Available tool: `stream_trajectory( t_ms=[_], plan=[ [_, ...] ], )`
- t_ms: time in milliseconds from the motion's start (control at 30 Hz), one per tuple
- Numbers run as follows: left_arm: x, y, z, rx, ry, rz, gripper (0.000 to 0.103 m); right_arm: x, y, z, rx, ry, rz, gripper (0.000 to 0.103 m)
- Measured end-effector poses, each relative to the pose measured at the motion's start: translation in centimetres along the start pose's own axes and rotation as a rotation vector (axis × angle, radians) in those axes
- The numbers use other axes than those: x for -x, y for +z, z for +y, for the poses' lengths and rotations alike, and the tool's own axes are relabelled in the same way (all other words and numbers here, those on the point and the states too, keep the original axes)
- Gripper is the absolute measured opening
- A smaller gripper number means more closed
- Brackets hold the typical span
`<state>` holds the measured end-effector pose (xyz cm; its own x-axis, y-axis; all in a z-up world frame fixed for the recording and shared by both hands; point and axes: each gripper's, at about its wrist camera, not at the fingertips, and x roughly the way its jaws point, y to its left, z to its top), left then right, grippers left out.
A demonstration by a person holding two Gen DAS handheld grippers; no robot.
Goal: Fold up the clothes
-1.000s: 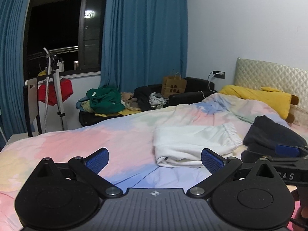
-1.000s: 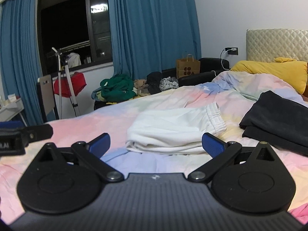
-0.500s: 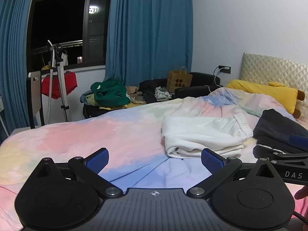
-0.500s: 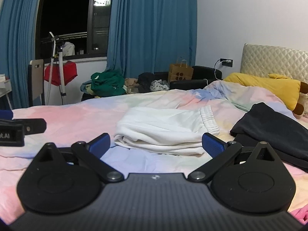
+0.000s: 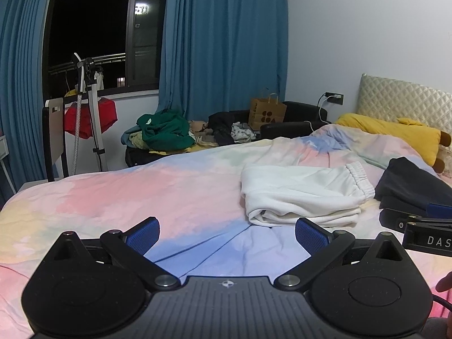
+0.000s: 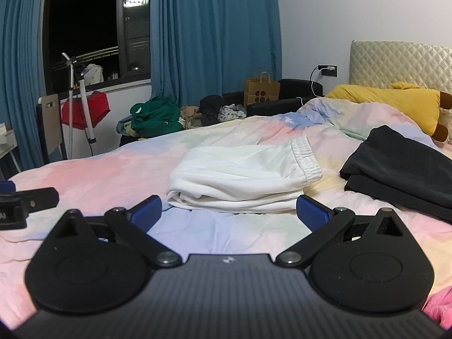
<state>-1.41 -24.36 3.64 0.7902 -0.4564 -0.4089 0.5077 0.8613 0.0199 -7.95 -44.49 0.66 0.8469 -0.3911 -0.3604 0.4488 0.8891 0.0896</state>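
Both claws, left [image 5: 227, 233] and right [image 6: 228, 210], spread, empty; white pants [image 6: 240, 179] look soft, light; pinch the elastic waistband.

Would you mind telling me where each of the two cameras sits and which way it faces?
Left wrist: on the left gripper, open, low over the bed, facing the window; a fingertip shows at the right edge.
Right wrist: on the right gripper, open, facing likewise.
Both share the folded white garment and dark garment; each glimpses the other gripper.

white trousers [image 6: 240, 178], pastel duvet [image 6: 113, 169], blue curtains [image 6: 212, 34]
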Motion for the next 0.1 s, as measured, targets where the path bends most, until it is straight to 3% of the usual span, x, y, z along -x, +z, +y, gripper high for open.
stream_trajectory(
  t_ms=[100],
  plan=[
    [0.24,-0.08,-0.11,-0.001,-0.003,-0.002,0.103,-0.03,0.00,0.13,0.007,-0.005,-0.002,0.103]
  ],
)
